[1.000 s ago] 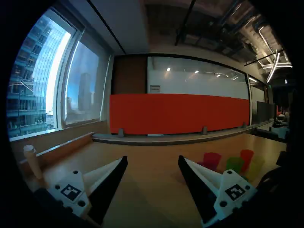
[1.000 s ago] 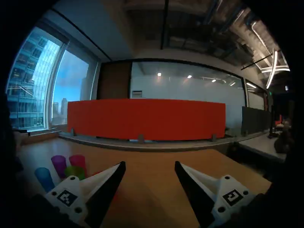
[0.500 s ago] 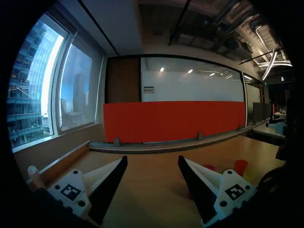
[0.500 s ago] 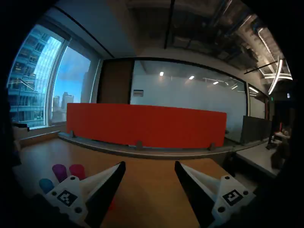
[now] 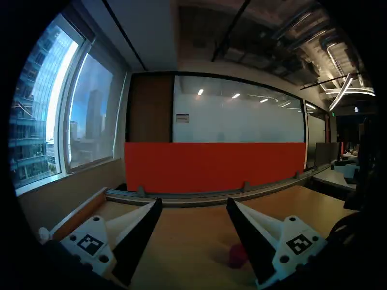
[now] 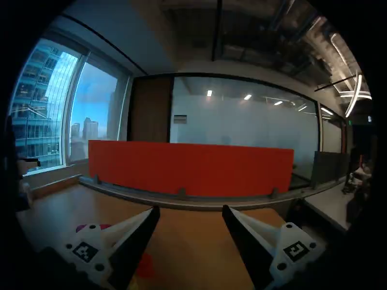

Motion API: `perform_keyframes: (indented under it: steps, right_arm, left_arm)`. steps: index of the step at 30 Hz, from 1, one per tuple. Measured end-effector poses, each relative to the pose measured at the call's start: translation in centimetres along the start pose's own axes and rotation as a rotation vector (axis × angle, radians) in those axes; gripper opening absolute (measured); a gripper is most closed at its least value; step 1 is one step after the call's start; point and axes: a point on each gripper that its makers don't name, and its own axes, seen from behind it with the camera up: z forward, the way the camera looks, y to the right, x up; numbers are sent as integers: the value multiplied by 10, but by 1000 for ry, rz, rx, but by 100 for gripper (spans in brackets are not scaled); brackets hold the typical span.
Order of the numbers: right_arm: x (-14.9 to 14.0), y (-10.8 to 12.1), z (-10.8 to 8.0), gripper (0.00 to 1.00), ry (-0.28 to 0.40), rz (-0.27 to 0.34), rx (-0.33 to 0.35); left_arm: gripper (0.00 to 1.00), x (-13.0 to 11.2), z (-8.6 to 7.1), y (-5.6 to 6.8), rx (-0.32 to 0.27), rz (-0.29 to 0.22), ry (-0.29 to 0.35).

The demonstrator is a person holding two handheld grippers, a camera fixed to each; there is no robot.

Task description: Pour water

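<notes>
My left gripper (image 5: 193, 209) is open over the wooden table (image 5: 193, 241), nothing between its fingers. A magenta cup (image 5: 237, 254) peeks out beside its right finger. At the far left edge a bottle's white cap (image 5: 43, 234) just shows. In the right gripper view my right gripper (image 6: 190, 215) is also open and empty above the table (image 6: 193, 251). The rim of a magenta cup (image 6: 92, 226) shows behind its left finger, and a red cup (image 6: 143, 268) sits low beside that finger.
A long orange divider panel (image 5: 213, 166) stands along the table's far edge, with a glass wall behind it. Tall windows (image 5: 48, 125) run down the left side. Another desk (image 6: 329, 203) lies off to the right.
Both cameras have tilted upward. The coloured cups have slid down out of sight behind the fingers, and the bottle at the left has sunk to the edge. Both grippers stay open.
</notes>
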Motion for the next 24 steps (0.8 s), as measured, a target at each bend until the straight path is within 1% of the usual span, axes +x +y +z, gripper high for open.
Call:
perform_keyframes:
  steps: [3,8,12,15,18,24]
  right_arm:
    - [10,-4,1,100,-4,4,9]
    - [21,-9,3,100,-1,15,26]
    - [23,-13,5,100,-5,26,53]
    - [25,-18,6,100,-6,40,88]
    - [27,-23,6,100,-7,52,132]
    - [29,-38,0,100,-14,55,241]
  left_arm:
    - [99,11,1,-1,-2,11,-4]
    - [99,26,3,3,-29,12,-3]
    - [99,29,5,7,-62,0,-10]
    - [99,29,7,13,-93,-7,-17]
    - [99,30,8,20,-134,-4,-22]
    - [99,34,3,42,-238,31,-18]
